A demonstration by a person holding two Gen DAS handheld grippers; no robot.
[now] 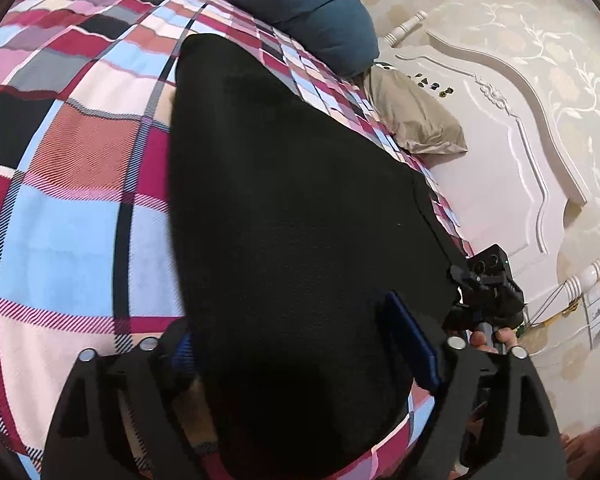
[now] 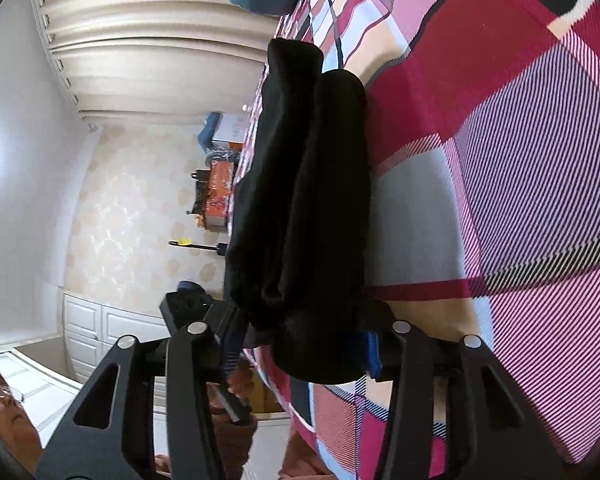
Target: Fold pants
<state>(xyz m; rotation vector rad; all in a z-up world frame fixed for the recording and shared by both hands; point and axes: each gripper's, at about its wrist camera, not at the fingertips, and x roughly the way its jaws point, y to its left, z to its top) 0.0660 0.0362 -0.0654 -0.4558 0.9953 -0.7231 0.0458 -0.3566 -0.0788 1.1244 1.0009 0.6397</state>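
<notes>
Black pants (image 1: 292, 200) lie folded into a long bundle on a plaid bed cover (image 1: 72, 220). My left gripper (image 1: 300, 348) stands open wide over the near end of the bundle, its blue pads (image 1: 412, 340) on either side of the cloth. The right wrist view shows the pants (image 2: 308, 180) as stacked folded layers running away along the bed's edge. My right gripper (image 2: 300, 348) straddles their near end, jaws parted, pads (image 2: 370, 354) beside the cloth without squeezing it. The right gripper (image 1: 488, 292) also shows at the pants' right edge, held by a hand.
A dark blue pillow (image 1: 312, 12) and a beige pillow (image 1: 412, 116) lie by the white headboard (image 1: 500, 160). Beyond the bed's edge are curtains (image 2: 140, 40), stacked boxes (image 2: 220, 192) and a white cabinet (image 2: 100, 332). A person is at the lower left of the right wrist view.
</notes>
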